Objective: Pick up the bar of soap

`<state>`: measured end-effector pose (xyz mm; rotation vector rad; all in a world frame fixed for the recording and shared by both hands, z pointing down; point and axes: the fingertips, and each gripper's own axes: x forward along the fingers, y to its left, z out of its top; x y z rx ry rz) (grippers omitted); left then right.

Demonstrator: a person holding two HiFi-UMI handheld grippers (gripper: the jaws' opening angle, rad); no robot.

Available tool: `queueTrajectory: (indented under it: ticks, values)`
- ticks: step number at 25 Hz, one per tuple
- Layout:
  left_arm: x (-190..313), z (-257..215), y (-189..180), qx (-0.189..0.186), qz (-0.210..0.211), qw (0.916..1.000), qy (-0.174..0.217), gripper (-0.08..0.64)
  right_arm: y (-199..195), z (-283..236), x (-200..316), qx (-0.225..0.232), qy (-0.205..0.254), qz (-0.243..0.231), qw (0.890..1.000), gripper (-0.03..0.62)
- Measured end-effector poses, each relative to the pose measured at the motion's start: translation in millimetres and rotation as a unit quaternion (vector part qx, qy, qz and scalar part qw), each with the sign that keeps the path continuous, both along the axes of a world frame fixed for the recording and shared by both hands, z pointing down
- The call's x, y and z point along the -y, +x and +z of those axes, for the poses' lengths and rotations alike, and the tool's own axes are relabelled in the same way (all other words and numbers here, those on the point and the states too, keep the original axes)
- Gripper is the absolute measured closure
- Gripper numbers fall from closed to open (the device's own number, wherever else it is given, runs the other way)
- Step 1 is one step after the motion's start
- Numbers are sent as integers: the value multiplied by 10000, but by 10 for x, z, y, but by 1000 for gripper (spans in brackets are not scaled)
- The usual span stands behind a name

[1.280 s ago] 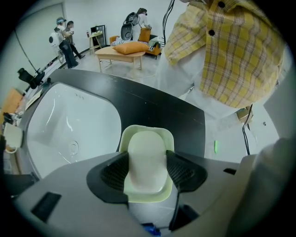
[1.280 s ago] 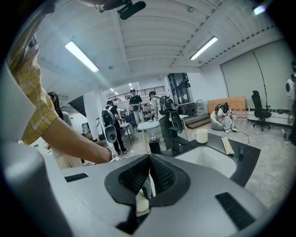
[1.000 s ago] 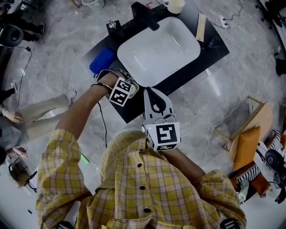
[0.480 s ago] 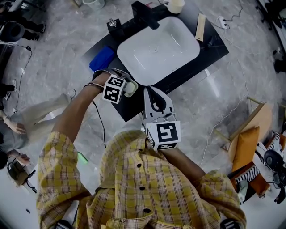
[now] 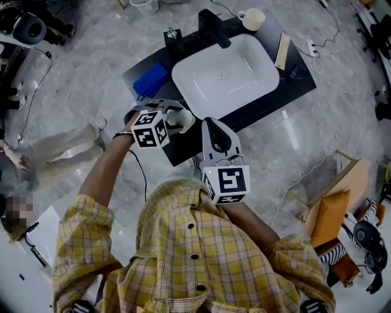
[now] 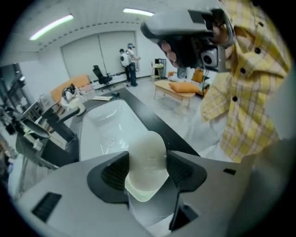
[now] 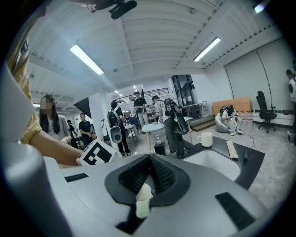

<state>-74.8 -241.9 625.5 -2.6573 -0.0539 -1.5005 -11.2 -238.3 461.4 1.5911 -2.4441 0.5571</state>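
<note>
The bar of soap [image 5: 181, 118] is a pale, rounded oval, held off the black counter [image 5: 183, 147] to the left of the white sink [image 5: 259, 50]. My left gripper [image 5: 177, 121] is shut on it. In the left gripper view the soap [image 6: 147, 162] stands between the two black pads [image 6: 114, 173], its rounded end sticking out past them. My right gripper [image 5: 212, 125] hovers just right of the soap, over the counter's near edge. Its jaws [image 7: 149, 172] are pressed together with nothing between them. The left gripper's marker cube [image 7: 96, 155] shows in the right gripper view.
A black faucet [image 5: 214, 27] and a small dark holder [image 5: 173, 36] stand behind the sink. A blue cloth [image 5: 151, 79] lies at its left, a mug [image 5: 252, 19] and a wooden strip [image 5: 282, 51] at its right. Cables cross the marble floor; people stand farther off.
My left gripper, with the soap in it, has drifted left and away from the sink and turned a little. The right gripper has stayed where it was.
</note>
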Motion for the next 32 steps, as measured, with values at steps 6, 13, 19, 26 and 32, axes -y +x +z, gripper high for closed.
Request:
queueTrajectory:
  ticks: [6, 13, 19, 26, 32]
  values:
    - [123, -727, 38, -1607, -1845, 9688, 399, 299, -59, -106, 26, -23, 194, -98, 9998, 574]
    - [159, -1431, -41, -2771, -3233, 9010, 836, 299, -111, -263, 52, -31, 414, -90, 9991, 574]
    - [178, -2034, -170, -3507, -4065, 8296, 1536, 301, -240, -402, 48, -23, 595, -247, 9979, 574]
    - [41, -2255, -512, -3924, -5309, 7285, 1828, 301, -332, -453, 57, -71, 750, -387, 9964, 574]
    - [3, -2409, -671, -4068, -5550, 6801, 2529, 299, -368, -546, 92, -118, 936, -503, 9943, 574]
